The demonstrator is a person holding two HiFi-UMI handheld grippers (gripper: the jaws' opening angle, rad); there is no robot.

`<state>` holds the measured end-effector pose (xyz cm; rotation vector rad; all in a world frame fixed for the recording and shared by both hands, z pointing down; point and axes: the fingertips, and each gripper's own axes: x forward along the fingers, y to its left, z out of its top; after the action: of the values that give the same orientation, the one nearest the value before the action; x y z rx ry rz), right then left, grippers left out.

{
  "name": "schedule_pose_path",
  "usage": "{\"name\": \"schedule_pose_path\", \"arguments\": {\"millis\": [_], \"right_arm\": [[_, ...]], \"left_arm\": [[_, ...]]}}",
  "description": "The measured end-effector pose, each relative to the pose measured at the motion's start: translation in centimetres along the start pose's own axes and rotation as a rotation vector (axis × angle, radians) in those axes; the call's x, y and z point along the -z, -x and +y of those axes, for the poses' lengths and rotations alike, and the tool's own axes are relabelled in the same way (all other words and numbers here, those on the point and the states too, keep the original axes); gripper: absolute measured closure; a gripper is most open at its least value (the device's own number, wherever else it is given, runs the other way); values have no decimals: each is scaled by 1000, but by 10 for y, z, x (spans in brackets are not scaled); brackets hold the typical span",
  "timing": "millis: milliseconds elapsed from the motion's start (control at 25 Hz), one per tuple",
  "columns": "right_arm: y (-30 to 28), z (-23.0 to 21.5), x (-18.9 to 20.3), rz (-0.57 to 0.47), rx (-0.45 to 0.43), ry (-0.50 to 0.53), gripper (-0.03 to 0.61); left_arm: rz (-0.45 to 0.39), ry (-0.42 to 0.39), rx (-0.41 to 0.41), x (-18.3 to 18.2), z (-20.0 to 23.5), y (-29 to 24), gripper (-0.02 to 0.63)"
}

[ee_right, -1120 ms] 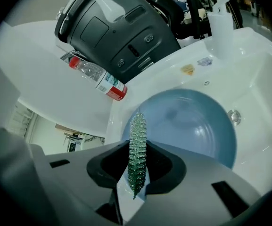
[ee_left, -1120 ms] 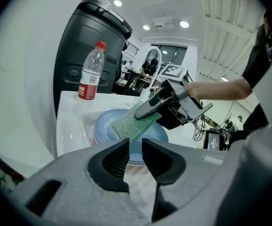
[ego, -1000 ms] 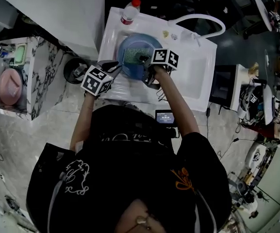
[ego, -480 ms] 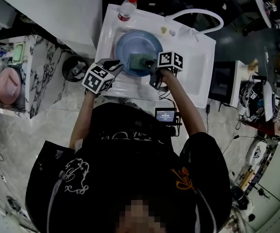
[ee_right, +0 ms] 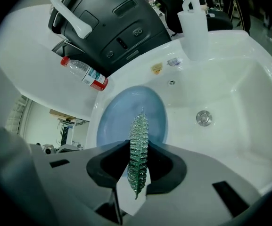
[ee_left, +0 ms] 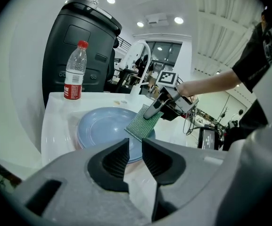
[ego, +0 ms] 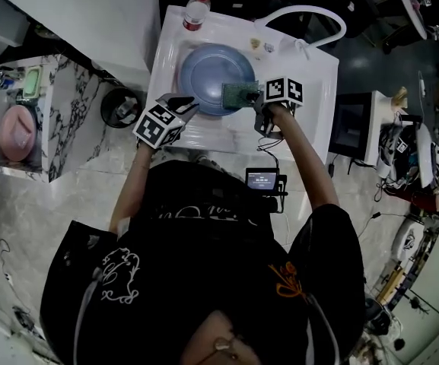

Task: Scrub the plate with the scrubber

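Observation:
A blue plate (ego: 211,74) lies in the left part of the white sink (ego: 306,124). My right gripper (ego: 252,97) is shut on a green scrubber (ego: 237,95), which hangs over the plate's right rim. In the right gripper view the scrubber (ee_right: 138,145) stands edge-on between the jaws, with the plate (ee_right: 121,117) beyond it. My left gripper (ego: 181,102) sits at the plate's near-left edge. Its jaws (ee_left: 135,147) stand a narrow gap apart with nothing between them. The left gripper view shows the plate (ee_left: 103,128), the scrubber (ee_left: 142,125) and the right gripper (ee_left: 151,113).
A water bottle (ego: 197,9) with a red cap stands at the sink's back left corner. A white curved faucet (ego: 304,15) arches over the back. The drain (ee_right: 203,118) lies right of the plate. A marble counter (ego: 59,120) and a black bin (ego: 119,106) stand at left.
My right gripper has carried the scrubber from the plate's middle across to its right rim. The left gripper has stayed at the plate's near-left edge.

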<state>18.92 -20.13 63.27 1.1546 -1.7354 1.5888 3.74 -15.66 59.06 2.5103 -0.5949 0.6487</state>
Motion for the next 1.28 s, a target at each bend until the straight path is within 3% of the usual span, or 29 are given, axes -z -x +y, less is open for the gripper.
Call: {"name": "schedule_pose_path", "arguments": {"millis": [280,560,760,1040,1280], "right_arm": [[12,-23,-26,-32,86,48,485],[17,-33,-44,-82,102,44,485],[32,-13,-40,-160,32,87,485],[71,18,5,-278,-134,104,485],[107,25,53,-393,-183,144,485]], "left_arm": [[0,-3,-25,2,-12,4,526],[-1,-2,-66,8,-25,12,526],[-12,3,-99,13,-42,19,526],[-24,-19,-144,21,-79,23,526],[-144,42,-157,8,-123,24,526]]}}
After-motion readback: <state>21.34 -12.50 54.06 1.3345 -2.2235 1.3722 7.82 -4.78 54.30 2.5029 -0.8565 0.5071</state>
